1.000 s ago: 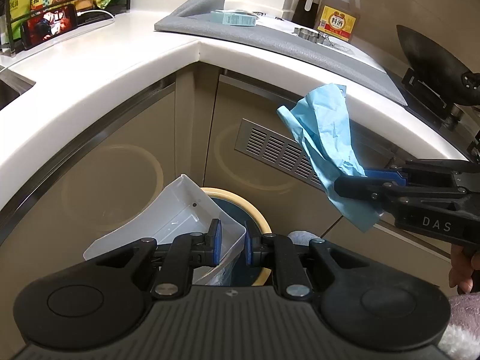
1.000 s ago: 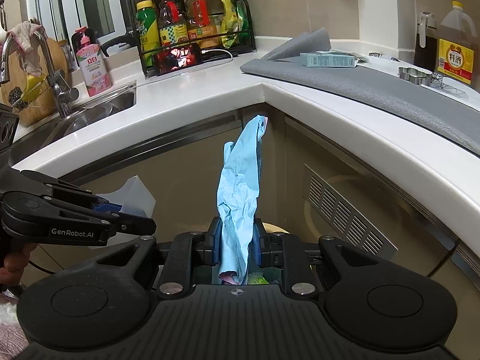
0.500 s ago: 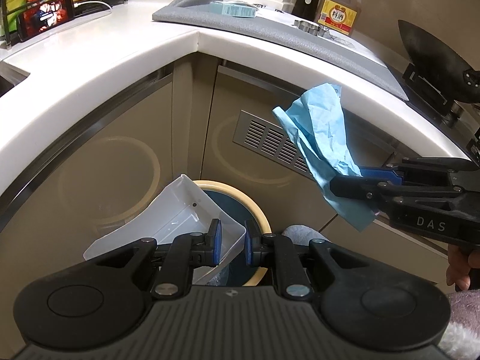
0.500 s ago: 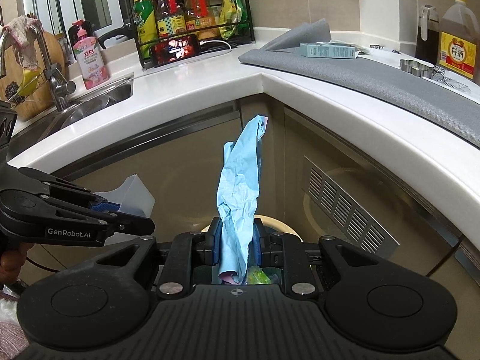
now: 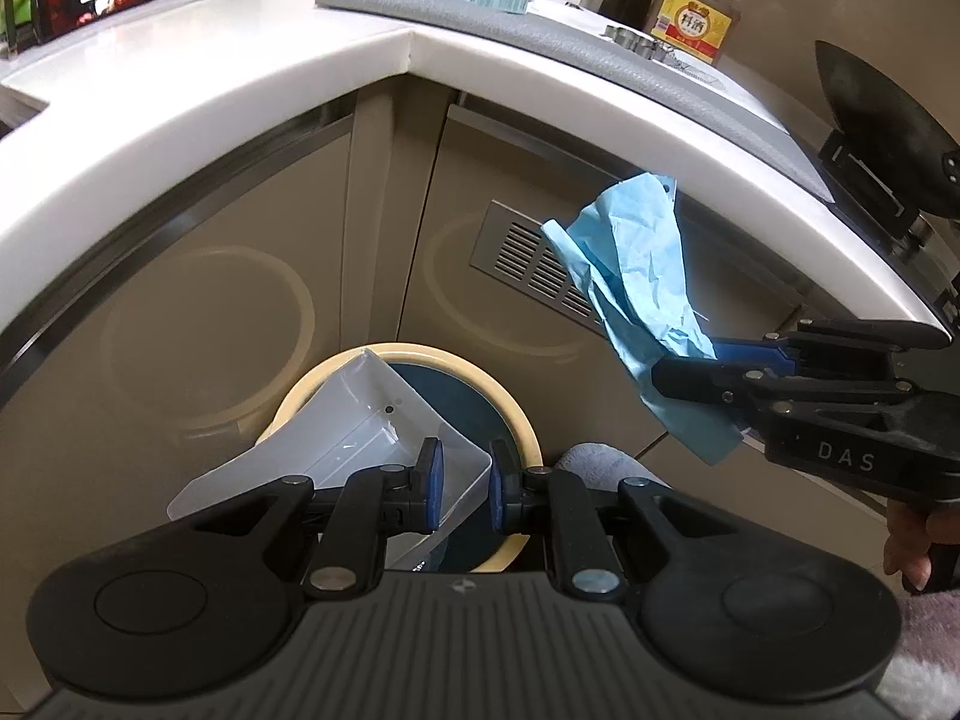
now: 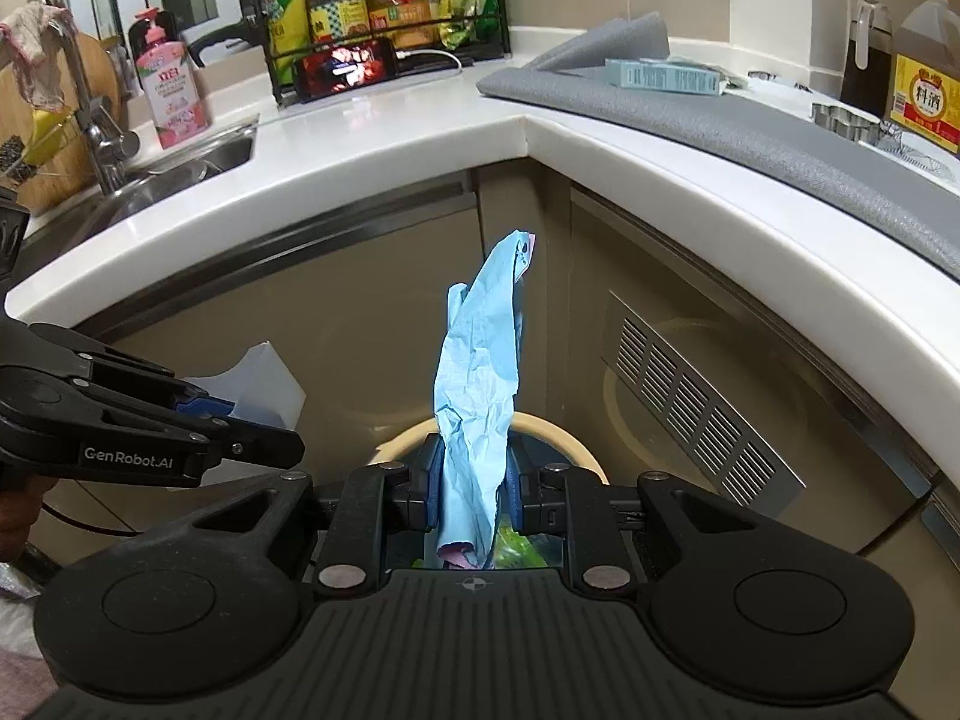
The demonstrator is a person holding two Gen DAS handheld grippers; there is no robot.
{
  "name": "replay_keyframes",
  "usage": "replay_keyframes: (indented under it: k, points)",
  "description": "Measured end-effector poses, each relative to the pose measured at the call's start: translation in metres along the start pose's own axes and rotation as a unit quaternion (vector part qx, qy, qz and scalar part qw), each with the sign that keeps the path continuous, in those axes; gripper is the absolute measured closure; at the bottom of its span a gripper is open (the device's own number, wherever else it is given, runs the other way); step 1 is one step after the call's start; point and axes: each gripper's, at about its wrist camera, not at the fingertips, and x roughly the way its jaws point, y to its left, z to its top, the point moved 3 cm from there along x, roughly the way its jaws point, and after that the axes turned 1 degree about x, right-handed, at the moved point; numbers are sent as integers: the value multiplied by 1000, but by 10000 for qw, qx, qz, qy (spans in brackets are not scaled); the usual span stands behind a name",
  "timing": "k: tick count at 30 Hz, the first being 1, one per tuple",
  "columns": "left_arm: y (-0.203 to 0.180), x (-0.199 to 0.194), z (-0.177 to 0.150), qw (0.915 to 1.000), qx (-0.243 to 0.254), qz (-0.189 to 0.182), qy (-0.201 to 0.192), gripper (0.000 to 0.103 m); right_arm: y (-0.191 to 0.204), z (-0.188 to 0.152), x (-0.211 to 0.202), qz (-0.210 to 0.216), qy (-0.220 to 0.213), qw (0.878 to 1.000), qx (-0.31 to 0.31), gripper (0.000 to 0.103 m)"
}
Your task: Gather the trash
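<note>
My left gripper (image 5: pixel 461 483) is shut on the wall of a clear plastic tray (image 5: pixel 336 438) and holds it tilted over a round trash bin with a cream rim (image 5: pixel 516 420). My right gripper (image 6: pixel 470 489) is shut on a crumpled light-blue sheet (image 6: pixel 480 384) that stands up between its fingers. The bin's rim (image 6: pixel 576 438) shows just beyond it, with trash inside. The left wrist view shows the blue sheet (image 5: pixel 636 282) to the right of the bin and above it. The right wrist view shows the clear tray (image 6: pixel 264 378) at the left.
A white corner countertop (image 6: pixel 420 138) overhangs beige cabinet doors with a metal vent (image 6: pixel 690 396). On top are a grey mat (image 6: pixel 750 126), a blue box (image 6: pixel 660 75), an oil bottle (image 6: pixel 924 78), a bottle rack (image 6: pixel 372 6) and a sink (image 6: pixel 180 162).
Both grippers have come lower and closer to the bin. The tray now sits further over the bin's opening. Both grips are unchanged.
</note>
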Motion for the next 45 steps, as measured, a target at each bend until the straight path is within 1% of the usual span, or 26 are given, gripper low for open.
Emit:
replay_keyframes:
  k: [7, 13, 18, 25, 32, 37, 42, 43, 44, 45]
  points:
    - [12, 29, -2, 9994, -212, -97, 244, 86, -11, -6, 36, -44, 432, 9988, 228, 80]
    - [19, 61, 2, 9982, -352, -164, 452, 86, -17, -12, 73, -23, 826, 9962, 277, 80]
    - [27, 87, 7, 9971, -416, -113, 634, 86, -21, -17, 102, -21, 1144, 9930, 301, 80]
    - [34, 124, 14, 9948, -437, 0, 918, 86, -25, -22, 138, -127, 1510, 9879, 319, 80]
    - [37, 156, 22, 9931, -350, 94, 1116, 86, -25, -26, 166, -227, 1790, 9831, 312, 80]
    - [40, 176, 26, 9916, -330, 195, 1235, 86, -24, -32, 174, -268, 1932, 9801, 378, 80]
    - [47, 189, 28, 9903, -327, 355, 1307, 85, -28, -30, 182, -273, 1939, 9794, 485, 80]
    - [49, 189, 29, 9901, -342, 404, 1301, 78, -28, -29, 183, -242, 1926, 9795, 530, 77]
    - [50, 190, 30, 9898, -360, 417, 1310, 55, -29, -28, 182, -237, 1902, 9797, 585, 77]
    - [52, 190, 30, 9894, -405, 460, 1318, 44, -29, -28, 183, -223, 1875, 9799, 637, 74]
